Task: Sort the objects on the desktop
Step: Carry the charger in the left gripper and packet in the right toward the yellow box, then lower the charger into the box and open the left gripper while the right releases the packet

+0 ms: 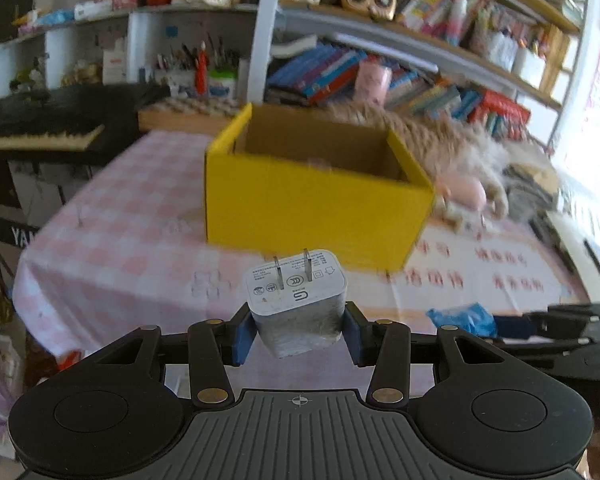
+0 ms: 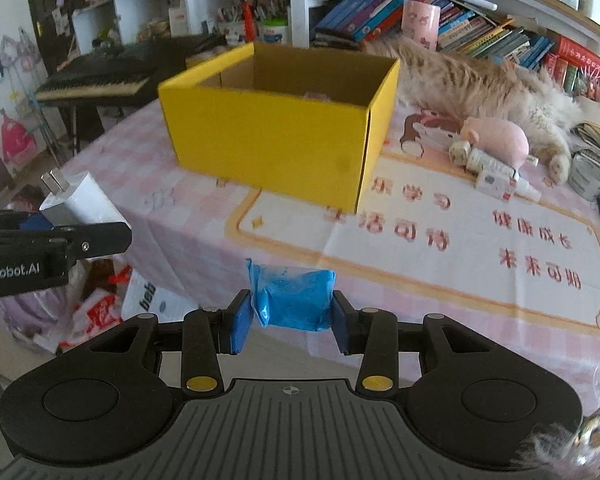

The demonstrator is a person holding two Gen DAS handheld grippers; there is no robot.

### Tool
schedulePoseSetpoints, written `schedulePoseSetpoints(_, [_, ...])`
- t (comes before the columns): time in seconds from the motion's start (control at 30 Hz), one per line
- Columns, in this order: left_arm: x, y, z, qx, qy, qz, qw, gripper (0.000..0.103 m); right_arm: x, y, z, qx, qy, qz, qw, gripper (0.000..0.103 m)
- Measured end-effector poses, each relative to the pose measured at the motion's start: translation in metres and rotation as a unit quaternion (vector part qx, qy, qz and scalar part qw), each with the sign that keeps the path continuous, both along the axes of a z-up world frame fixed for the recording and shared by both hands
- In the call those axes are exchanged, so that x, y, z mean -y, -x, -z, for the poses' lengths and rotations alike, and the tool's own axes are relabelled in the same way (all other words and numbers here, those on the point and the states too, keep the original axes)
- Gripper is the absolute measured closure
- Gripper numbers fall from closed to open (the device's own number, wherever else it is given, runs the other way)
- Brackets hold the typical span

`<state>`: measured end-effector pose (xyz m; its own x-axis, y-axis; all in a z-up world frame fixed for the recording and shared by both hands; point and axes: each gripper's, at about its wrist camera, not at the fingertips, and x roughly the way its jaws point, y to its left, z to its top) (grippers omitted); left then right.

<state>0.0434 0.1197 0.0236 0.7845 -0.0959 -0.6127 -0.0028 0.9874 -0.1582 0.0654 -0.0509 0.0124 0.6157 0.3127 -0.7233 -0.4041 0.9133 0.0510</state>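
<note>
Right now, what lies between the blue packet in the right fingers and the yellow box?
Only bare printed tablecloth separates the blue packet from the yellow box, in the right wrist view.

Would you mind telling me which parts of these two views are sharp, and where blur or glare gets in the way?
Left wrist view: the charger in the left gripper is crisp, while the yellow box and the cat are smeared; the right edge washes out in glare. Right wrist view: the blue packet in the right gripper is sharp, the box only slightly soft; shelves bow from fisheye distortion.
</note>
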Motion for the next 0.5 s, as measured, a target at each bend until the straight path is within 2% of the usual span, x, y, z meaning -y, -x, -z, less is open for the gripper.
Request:
schedulePoseSetpoints(0.23, [0.004, -0.038, -0.034, 0.063, -0.014, -0.003, 0.9979, 0.059, -0.004, -0.037, -0.034, 0.049, -0.026, -0.018, 0.998, 0.065])
schedulePoseSetpoints(0.5, [0.012, -0.083, -0.059, 0.106, -0.023, -0.013, 0.994, 0.06, -0.004, -0.083, -0.07, 0.117, -0.033, -0.06, 0.991, 0.065])
